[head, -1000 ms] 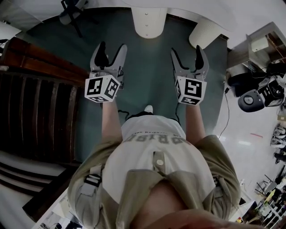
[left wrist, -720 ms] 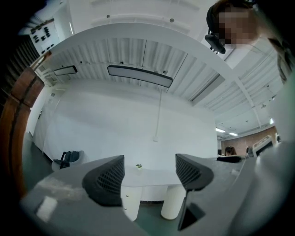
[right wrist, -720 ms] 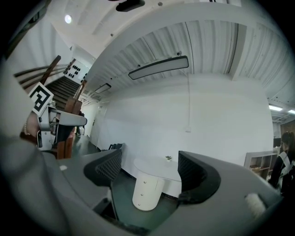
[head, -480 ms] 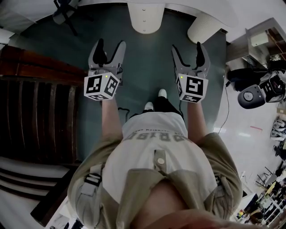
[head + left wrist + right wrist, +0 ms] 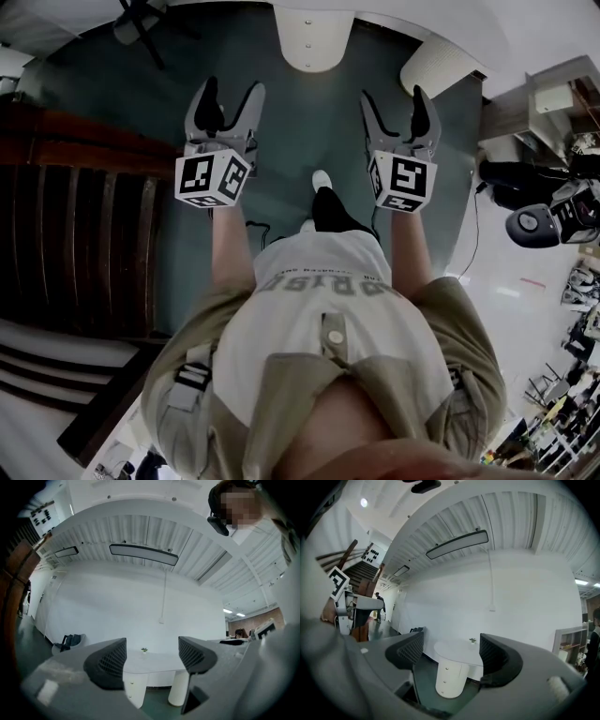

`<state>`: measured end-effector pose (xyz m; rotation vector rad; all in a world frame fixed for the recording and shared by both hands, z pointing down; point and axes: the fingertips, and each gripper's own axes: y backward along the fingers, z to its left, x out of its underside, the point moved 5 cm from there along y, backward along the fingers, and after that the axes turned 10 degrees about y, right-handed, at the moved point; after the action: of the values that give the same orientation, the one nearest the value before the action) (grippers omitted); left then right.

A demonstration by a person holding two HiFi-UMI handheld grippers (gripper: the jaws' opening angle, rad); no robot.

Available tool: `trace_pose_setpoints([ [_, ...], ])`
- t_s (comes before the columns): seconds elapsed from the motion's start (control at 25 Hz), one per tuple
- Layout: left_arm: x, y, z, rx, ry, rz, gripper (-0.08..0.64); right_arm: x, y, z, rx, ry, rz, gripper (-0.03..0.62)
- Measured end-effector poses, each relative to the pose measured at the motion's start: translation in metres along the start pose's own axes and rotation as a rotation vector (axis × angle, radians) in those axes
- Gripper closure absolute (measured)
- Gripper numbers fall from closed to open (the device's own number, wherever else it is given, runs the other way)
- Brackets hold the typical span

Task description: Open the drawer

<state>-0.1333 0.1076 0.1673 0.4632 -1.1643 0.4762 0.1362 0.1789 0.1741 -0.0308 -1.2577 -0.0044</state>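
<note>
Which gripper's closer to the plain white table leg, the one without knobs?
Right. The right gripper hangs just short of the plain leg, slightly to its left in the head view. The left gripper is farther off, past the knobbed drawer pedestal.

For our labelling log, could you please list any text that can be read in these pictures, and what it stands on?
Shirt print: one row of pale letters, upside down, too blurred to read.
Left gripper and right gripper: square marker patterns only, no words.
No other text shows.

Teal floor [image 5: 309,122] w/ white drawer pedestal [image 5: 314,37] & round white leg [image 5: 436,67] standing on it.
</note>
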Motion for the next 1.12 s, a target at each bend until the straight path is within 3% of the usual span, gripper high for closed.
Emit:
trace_pose_setpoints([
  [0.68,0.012,-0.15,0.033,-0.06,-0.005,0.005,0.21,0.035,-0.156,-0.057,-0.086,-0.043,0.014,0.216],
  [1.12,0.023,-0.176,0.063,-0.139,-0.027,0.025,0.21,0.06,-0.213,-0.054,-0.128,-0.063,0.036,0.227],
])
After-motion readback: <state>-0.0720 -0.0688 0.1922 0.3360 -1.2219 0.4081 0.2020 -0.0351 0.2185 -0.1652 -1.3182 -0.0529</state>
